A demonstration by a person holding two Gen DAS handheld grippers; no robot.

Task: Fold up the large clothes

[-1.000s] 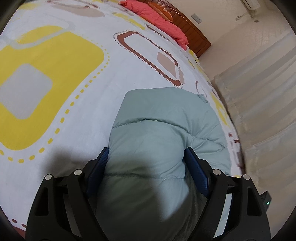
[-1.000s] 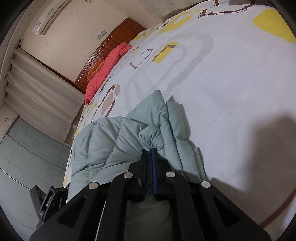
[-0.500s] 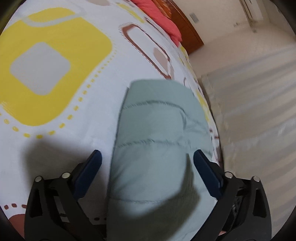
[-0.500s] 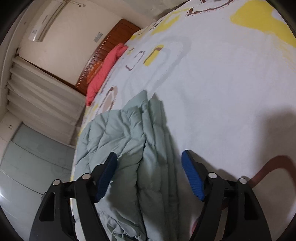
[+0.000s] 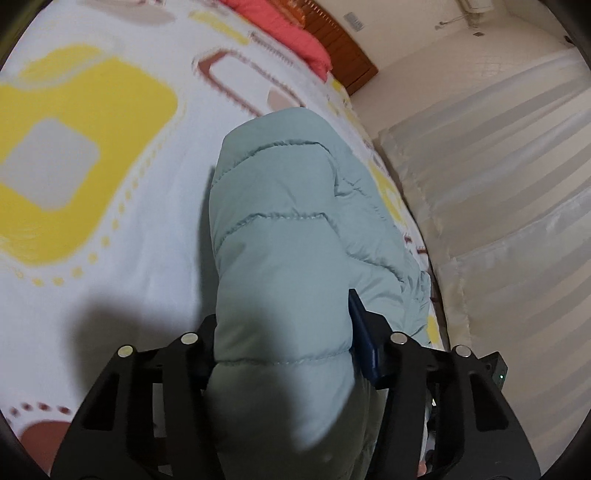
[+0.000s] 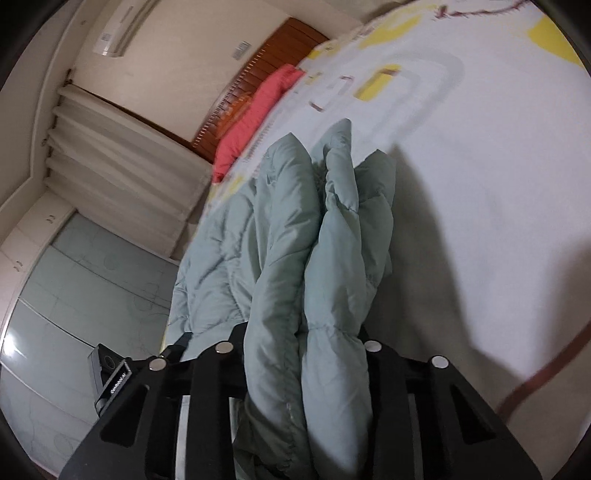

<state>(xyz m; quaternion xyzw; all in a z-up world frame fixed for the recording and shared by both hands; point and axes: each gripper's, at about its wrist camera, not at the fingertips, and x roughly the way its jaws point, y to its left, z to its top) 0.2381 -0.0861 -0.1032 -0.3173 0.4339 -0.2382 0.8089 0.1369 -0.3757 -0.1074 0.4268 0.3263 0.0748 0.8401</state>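
A pale green quilted down jacket (image 5: pixel 280 192) lies near the bed's edge on a white sheet (image 5: pixel 129 184) with yellow and brown shapes. In the left wrist view a thick padded roll of it bulges up between the jaws of my left gripper (image 5: pixel 282 321). These jaws are closing and squeeze the roll from both sides. In the right wrist view the jacket (image 6: pixel 280 221) is bunched into long upright folds. My right gripper (image 6: pixel 303 332) is closing too, with two of those folds pinched between its jaws. The pads are mostly hidden by fabric.
A red pillow (image 5: pixel 280 22) and a wooden headboard (image 5: pixel 343 55) are at the bed's far end. Pale curtains (image 5: pixel 498 166) hang close beside the bed edge. A small black device (image 6: pixel 107 373) sits low by the pale wardrobe doors (image 6: pixel 74 295).
Both grippers opened wide half a second ago and have since closed in on the jacket again. The right one now takes thicker folds. Both hands have shifted and lifted slightly.
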